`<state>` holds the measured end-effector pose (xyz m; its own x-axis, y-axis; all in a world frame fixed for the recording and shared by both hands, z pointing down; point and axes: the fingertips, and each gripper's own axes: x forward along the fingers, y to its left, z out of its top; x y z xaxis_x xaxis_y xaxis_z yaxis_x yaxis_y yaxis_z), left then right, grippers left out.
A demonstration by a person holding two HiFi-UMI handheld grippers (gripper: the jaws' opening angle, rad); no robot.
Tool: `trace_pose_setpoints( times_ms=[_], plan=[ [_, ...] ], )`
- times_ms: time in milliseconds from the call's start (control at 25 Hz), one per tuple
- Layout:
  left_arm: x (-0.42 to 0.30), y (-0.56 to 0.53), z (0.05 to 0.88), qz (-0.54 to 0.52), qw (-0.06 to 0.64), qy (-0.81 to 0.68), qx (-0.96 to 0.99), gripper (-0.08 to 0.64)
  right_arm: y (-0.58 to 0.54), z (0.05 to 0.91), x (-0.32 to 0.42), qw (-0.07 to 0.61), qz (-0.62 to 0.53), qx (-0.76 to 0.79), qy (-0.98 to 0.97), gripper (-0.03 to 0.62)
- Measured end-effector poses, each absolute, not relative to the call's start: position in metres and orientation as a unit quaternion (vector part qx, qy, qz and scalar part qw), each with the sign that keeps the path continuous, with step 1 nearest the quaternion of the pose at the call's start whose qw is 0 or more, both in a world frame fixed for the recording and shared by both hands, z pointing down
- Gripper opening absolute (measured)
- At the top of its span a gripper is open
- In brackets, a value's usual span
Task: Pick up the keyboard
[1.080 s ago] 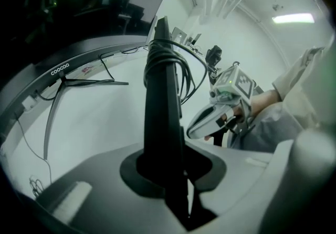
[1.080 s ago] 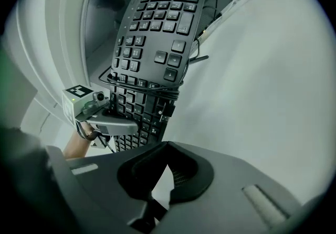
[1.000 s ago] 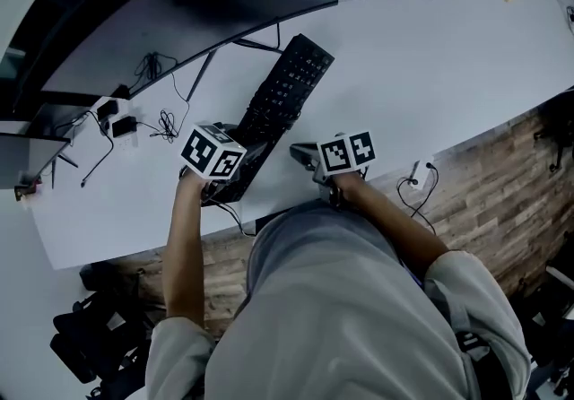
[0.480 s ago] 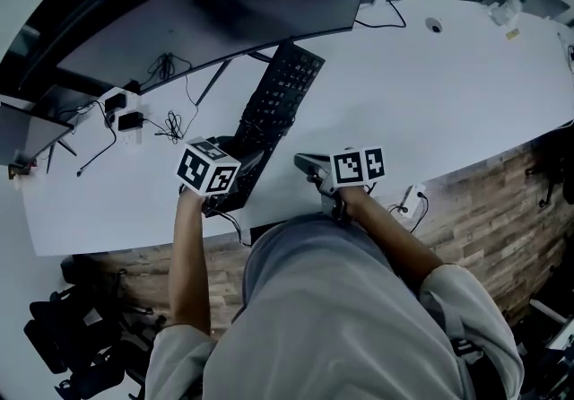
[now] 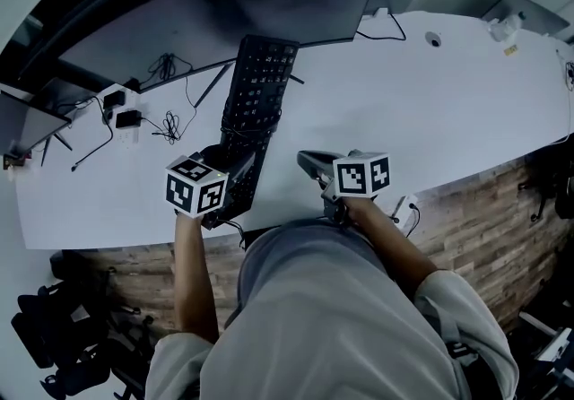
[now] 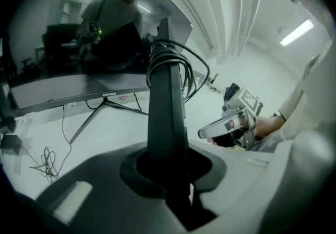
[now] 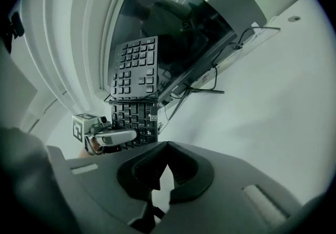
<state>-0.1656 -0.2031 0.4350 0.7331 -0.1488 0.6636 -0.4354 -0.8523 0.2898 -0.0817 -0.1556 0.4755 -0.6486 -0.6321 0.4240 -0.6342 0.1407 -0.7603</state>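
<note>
"Where is the keyboard now?"

"In my left gripper; the jaws are pinching its near end, and in the left gripper view it stands between them as a dark slab seen edge-on; its cable is looped round it in a coil; the far end reaches towards the lower edge of the monitor; I cannot tell whether that end touches the tabletop."

"And your right gripper?"

"Just right of the keyboard's near end, apart from it, near the tabletop's near edge; its jaws are pressed almost together, with only a sliver of light between the tips and nothing in them; from its own view I see the keys facing it, with the left gripper low at the left."

"Anything else on the tabletop?"

"A small plug and a tangle of thin wires at the far left, well apart from both grippers."
</note>
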Motion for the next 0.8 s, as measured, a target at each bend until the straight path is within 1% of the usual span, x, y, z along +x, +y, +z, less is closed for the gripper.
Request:
trace_pose_setpoints(
  times_ms=[240, 520, 800],
  plan=[
    [-0.168, -0.211, 0.418, 0.282, 0.218, -0.213, 0.910, 0.000, -0.164, 0.461, -0.059, 0.029, 0.434, 0.476, -0.764, -0.002],
    [-0.178, -0.211, 0.398, 0.234, 0.212, -0.258, 0.913, 0.000, -0.162, 0.443, -0.049, 0.053, 0.388, 0.484, -0.782, -0.002],
    [-0.192, -0.211, 0.390, 0.182, 0.216, -0.301, 0.911, 0.000, -0.160, 0.427, -0.046, 0.060, 0.344, 0.503, -0.791, -0.002]
  ],
)
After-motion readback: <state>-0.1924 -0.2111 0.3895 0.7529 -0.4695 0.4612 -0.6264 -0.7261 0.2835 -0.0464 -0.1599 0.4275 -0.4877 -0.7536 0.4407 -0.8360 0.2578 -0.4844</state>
